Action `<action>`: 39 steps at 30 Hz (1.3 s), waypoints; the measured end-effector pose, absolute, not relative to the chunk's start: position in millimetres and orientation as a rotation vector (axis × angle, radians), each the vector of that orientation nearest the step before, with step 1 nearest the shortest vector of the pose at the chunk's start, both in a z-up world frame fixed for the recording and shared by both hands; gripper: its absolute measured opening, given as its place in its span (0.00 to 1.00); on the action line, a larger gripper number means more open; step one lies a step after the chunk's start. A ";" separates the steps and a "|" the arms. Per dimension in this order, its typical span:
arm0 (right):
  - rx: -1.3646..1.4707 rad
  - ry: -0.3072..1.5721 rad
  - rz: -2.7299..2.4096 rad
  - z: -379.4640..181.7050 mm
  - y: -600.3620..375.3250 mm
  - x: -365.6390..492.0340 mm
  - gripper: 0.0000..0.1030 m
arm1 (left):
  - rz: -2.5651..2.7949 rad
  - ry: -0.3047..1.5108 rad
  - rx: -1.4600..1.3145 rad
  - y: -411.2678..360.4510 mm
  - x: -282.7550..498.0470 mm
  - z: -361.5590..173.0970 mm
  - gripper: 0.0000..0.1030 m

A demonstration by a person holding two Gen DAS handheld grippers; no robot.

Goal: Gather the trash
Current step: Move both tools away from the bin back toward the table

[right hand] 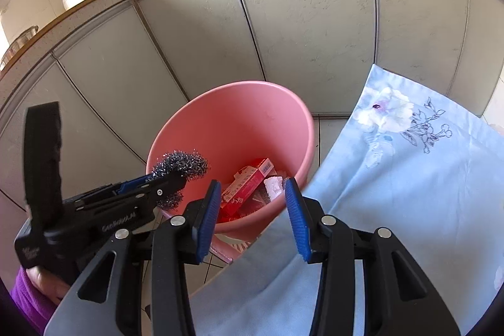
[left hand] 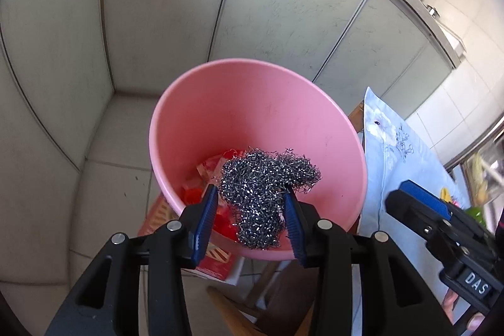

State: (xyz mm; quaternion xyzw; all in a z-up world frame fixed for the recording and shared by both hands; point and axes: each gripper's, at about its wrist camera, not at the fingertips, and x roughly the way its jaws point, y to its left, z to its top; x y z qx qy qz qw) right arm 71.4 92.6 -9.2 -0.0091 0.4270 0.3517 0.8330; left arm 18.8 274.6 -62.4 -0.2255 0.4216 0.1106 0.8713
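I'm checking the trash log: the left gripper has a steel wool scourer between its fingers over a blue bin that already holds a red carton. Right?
Not quite: the bin is pink, not blue, as the right wrist view shows. The rest stands: the steel wool scourer sits between the left gripper's fingers above it, and a red carton lies inside.

"das" – right gripper (left hand: 422,200) (white on black)
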 end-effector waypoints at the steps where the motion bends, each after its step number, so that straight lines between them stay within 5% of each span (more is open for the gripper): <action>1: -0.016 0.901 0.746 -8.0 90.3 70.4 0.42 | 0.231 0.885 -0.487 276.3 19.1 -63.5 0.44; 15: 0.008 0.853 0.696 -4.1 37.6 54.7 0.42 | 0.172 0.820 -0.456 251.9 18.1 -35.0 0.49; 39: 0.059 0.803 0.225 -4.6 -198.4 82.9 0.42 | -0.172 0.810 -0.085 78.3 50.0 -15.5 0.47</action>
